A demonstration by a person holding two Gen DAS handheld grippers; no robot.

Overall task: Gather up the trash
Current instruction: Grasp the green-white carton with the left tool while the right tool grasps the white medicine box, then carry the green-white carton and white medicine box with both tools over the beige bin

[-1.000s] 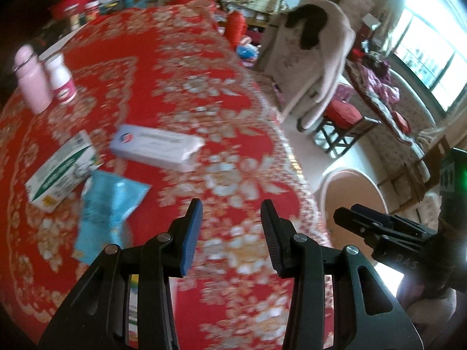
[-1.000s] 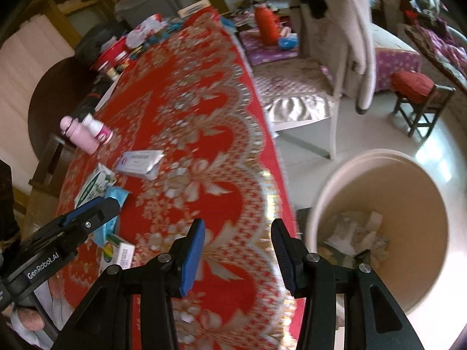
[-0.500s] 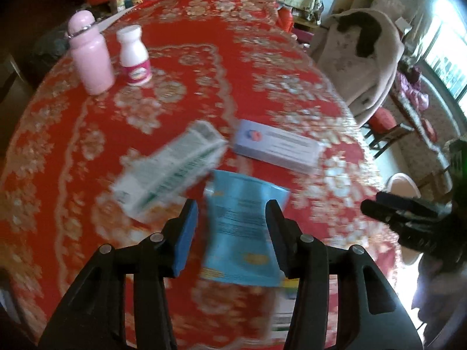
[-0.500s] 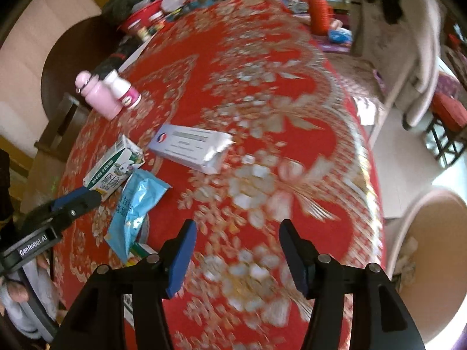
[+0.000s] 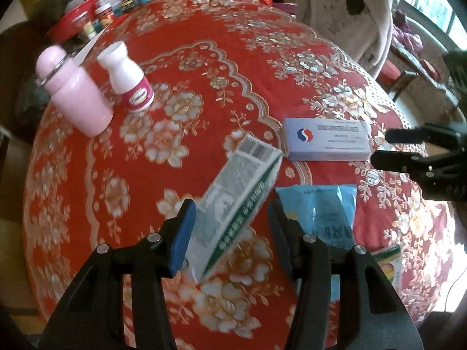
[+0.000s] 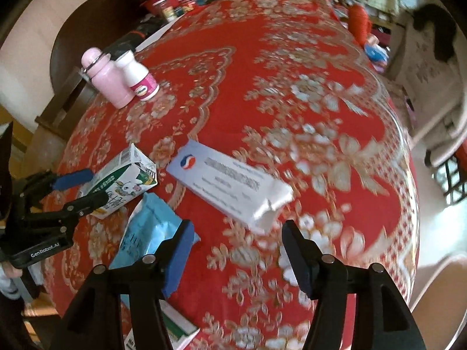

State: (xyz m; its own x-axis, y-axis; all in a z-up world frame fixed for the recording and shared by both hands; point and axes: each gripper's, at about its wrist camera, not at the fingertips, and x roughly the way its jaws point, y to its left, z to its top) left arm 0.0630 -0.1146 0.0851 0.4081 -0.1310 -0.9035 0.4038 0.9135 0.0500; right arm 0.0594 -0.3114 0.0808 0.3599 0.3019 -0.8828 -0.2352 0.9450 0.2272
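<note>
A white and green milk carton (image 5: 233,201) lies on the red tablecloth (image 5: 181,67). My left gripper (image 5: 232,221) is open with its jaws on either side of the carton's near end; the carton (image 6: 122,180) and the left gripper (image 6: 78,188) also show in the right wrist view. A blue wrapper (image 5: 324,213) lies to its right. A pale blue flat box (image 6: 230,189) lies just beyond my right gripper (image 6: 238,243), which is open and empty above the cloth; the box (image 5: 327,143) also shows in the left wrist view.
A pink bottle (image 5: 76,93) and a white bottle with a pink label (image 5: 128,78) stand at the far left. A small green and white box (image 6: 175,329) lies near the table's front edge. Jars and clutter (image 6: 181,0) sit at the far end. A draped chair (image 5: 350,8) stands beyond the table.
My left gripper has swung left and forward, and its jaws now sit around the milk carton. My right gripper has moved from over the bin to the pale blue box.
</note>
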